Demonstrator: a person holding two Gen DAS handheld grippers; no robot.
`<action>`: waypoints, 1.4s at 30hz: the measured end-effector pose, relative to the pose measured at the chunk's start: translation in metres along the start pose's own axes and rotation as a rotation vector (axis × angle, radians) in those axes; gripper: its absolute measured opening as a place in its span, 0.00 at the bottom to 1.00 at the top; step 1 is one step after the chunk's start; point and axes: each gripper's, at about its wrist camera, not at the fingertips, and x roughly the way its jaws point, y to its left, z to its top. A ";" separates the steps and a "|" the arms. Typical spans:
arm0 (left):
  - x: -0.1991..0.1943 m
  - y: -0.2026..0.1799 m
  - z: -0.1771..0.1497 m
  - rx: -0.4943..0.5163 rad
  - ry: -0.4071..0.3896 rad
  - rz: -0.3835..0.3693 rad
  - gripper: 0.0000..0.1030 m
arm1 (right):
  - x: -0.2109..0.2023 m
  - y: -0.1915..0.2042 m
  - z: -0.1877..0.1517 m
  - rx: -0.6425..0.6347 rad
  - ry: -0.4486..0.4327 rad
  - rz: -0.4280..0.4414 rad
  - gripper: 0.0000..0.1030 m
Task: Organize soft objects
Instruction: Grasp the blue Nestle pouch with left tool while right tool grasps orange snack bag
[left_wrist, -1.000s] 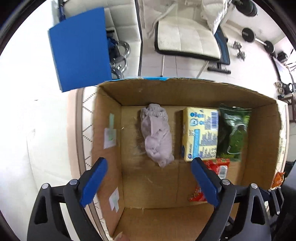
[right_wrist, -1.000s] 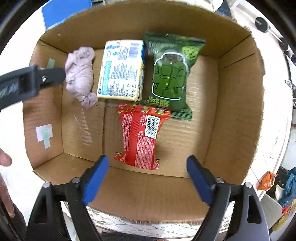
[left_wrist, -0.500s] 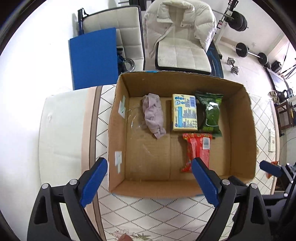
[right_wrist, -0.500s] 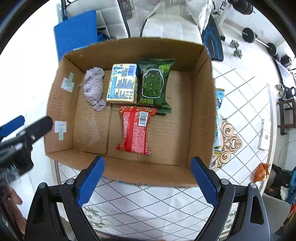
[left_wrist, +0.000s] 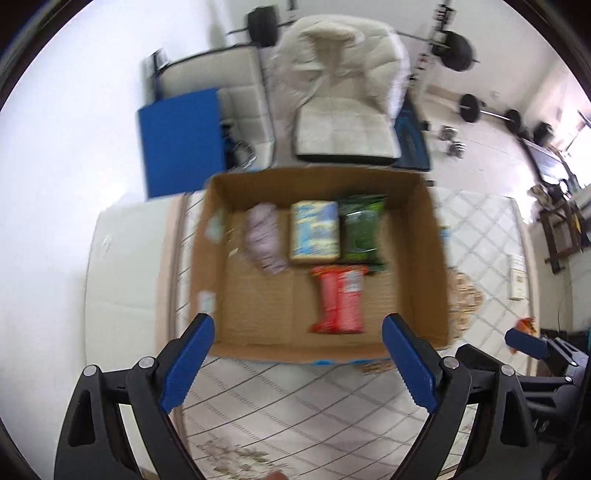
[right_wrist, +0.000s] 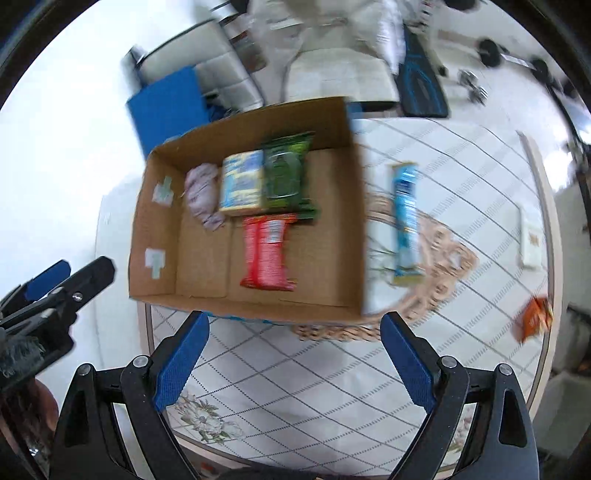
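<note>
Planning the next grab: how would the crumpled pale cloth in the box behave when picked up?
The cloth looks bunched and wrinkled, so probably floppy, sagging from the pinch. Likely light and unbreakable. Touching the yellow-blue pack, it may drag against it.

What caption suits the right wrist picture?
Open right gripper above a cardboard box holding four soft items, blue packet outside.

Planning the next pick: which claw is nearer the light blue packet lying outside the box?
Right. The right claw hangs empty just before the light blue packet; the left claw is beyond the box's opposite side.
</note>
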 end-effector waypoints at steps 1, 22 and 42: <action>-0.001 -0.019 0.004 0.028 -0.004 -0.014 0.90 | -0.006 -0.021 -0.001 0.031 -0.003 -0.002 0.93; 0.241 -0.278 0.060 0.328 0.430 0.089 0.80 | 0.048 -0.392 -0.018 0.641 0.139 -0.030 0.93; 0.256 -0.287 0.035 0.235 0.484 0.006 0.17 | 0.099 -0.366 -0.022 0.588 0.194 -0.016 0.42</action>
